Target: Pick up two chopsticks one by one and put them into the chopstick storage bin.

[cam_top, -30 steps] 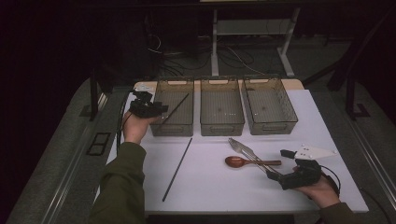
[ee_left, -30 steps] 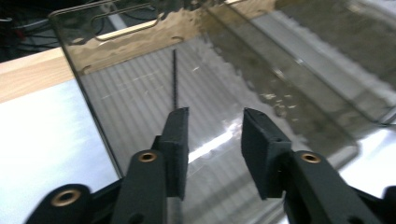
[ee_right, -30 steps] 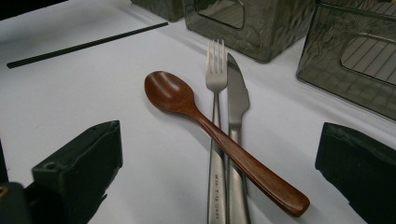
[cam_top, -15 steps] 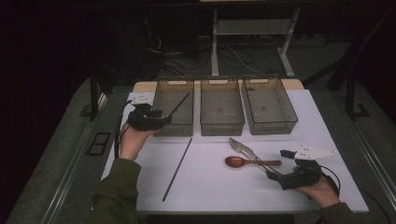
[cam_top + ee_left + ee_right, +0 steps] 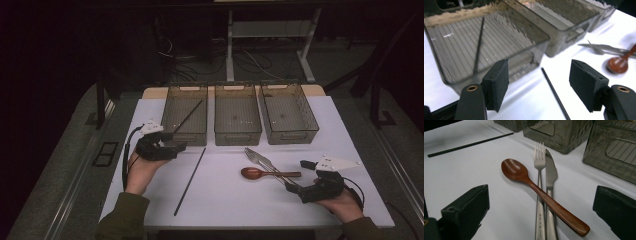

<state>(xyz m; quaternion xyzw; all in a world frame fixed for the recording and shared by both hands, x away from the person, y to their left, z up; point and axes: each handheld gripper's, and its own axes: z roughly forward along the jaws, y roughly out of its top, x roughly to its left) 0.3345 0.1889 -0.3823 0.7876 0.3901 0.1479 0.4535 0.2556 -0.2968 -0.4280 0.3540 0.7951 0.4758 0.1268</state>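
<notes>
Three smoky translucent bins stand in a row at the back. One black chopstick [image 5: 188, 118] [image 5: 478, 47] rests slanted in the left bin [image 5: 169, 107] [image 5: 534, 53]. A second black chopstick [image 5: 190, 181] [image 5: 554, 92] [image 5: 471, 144] lies on the white table. My left gripper [image 5: 182, 146] [image 5: 539, 75] hovers at that bin's near left corner. Its jaws have just been opening and grip nothing. A wooden spoon [image 5: 257, 173] [image 5: 524, 176] lies across a fork [image 5: 256, 154] [image 5: 539, 170] and knife [image 5: 551, 175]. My right gripper [image 5: 292, 187] [image 5: 540, 195] stands open at their handles.
The middle bin [image 5: 237, 135] and right bin [image 5: 292, 136] look empty. The white table top [image 5: 230, 205] ends near my forearms at the front. A desk frame and cables sit in the dark beyond the bins.
My left hand has drawn back from beside the left bin toward the near edge and sunk a little, with the jaws spreading wider. The right hand has stayed put.
</notes>
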